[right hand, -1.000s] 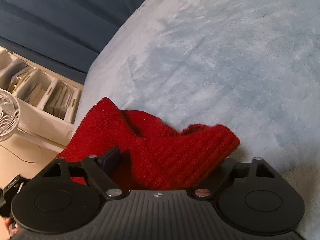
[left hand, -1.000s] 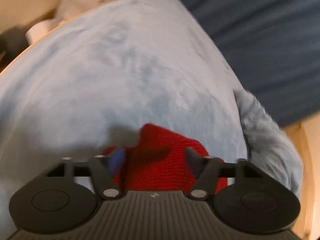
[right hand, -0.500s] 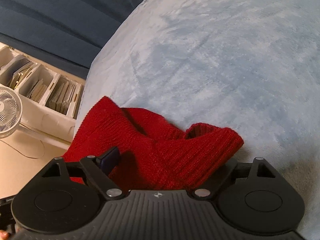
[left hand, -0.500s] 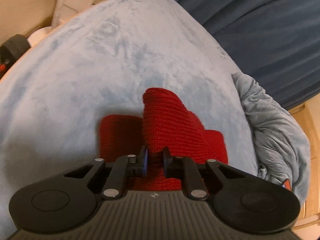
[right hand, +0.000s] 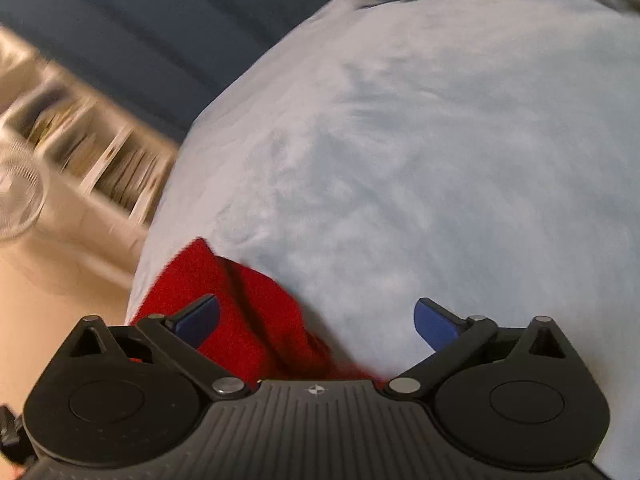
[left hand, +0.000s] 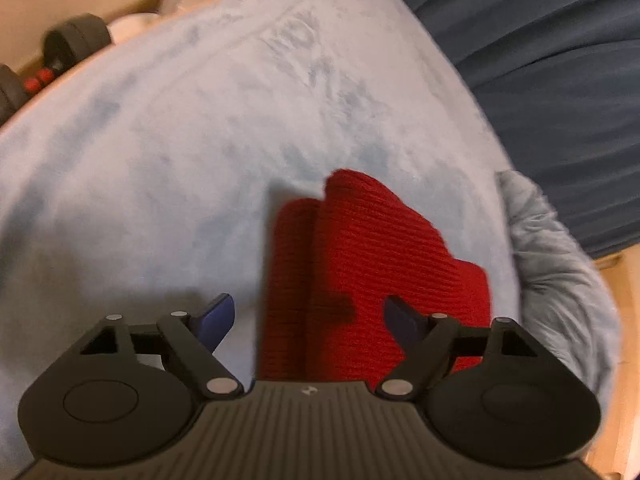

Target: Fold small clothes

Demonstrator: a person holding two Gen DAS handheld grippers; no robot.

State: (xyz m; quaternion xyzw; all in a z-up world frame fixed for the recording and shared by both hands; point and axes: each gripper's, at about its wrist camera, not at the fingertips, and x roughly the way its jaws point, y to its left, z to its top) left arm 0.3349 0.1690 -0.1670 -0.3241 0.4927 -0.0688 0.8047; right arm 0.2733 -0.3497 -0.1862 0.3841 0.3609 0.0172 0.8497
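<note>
Beyond the bed, dumbbells (left hand: 60,46) leftward only, fan (right hand: 18,196) rightward only.

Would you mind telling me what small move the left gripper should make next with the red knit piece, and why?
Probably lower the left gripper and press the folded red knit piece flat. Its fingers are open and hold nothing, and one layer already lies over the other on the light blue blanket, yet the top fold looks humped. The right gripper is open too.
</note>
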